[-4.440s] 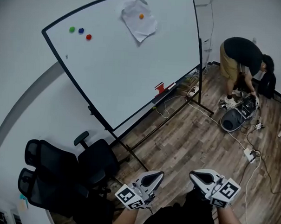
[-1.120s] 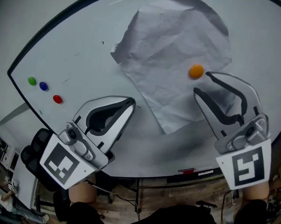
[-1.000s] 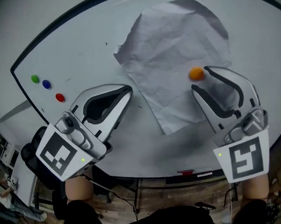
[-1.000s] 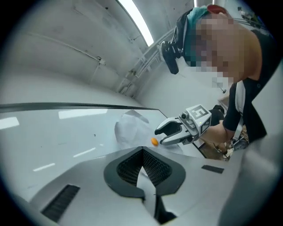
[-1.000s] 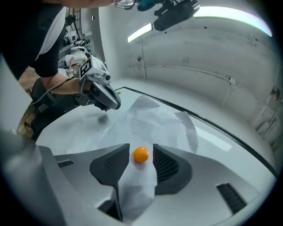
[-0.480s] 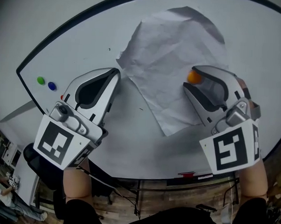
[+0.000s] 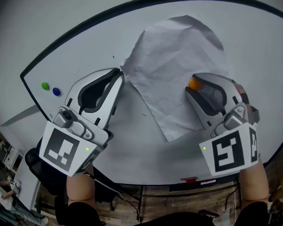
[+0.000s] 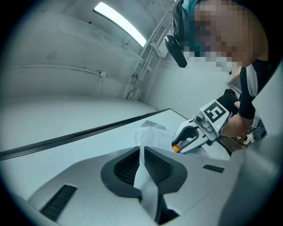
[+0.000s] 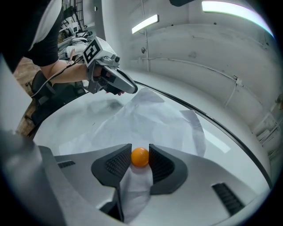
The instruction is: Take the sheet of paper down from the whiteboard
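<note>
A crumpled white sheet of paper (image 7: 172, 60) hangs on the whiteboard (image 7: 131, 142), pinned by an orange magnet (image 7: 194, 83). My right gripper (image 7: 192, 84) has its jaws closing on that magnet (image 9: 140, 157), and both pads touch it, with the sheet behind it. My left gripper (image 7: 121, 72) is at the sheet's left corner. In the left gripper view a strip of the paper (image 8: 148, 134) runs between the nearly closed pads of the left gripper (image 8: 142, 165). The right gripper (image 8: 177, 143) shows beyond it, and the left gripper (image 9: 132, 89) appears in the right gripper view.
A green magnet (image 7: 45, 86) and a blue magnet (image 7: 56, 91) stick to the board at left; the left gripper hides a red one. The board's tray (image 7: 194, 180) holds a red item. A black office chair (image 7: 40, 171) stands below left on the wooden floor.
The left gripper has risen from below the sheet to its left corner. The right gripper's wide jaws have closed in around the orange magnet.
</note>
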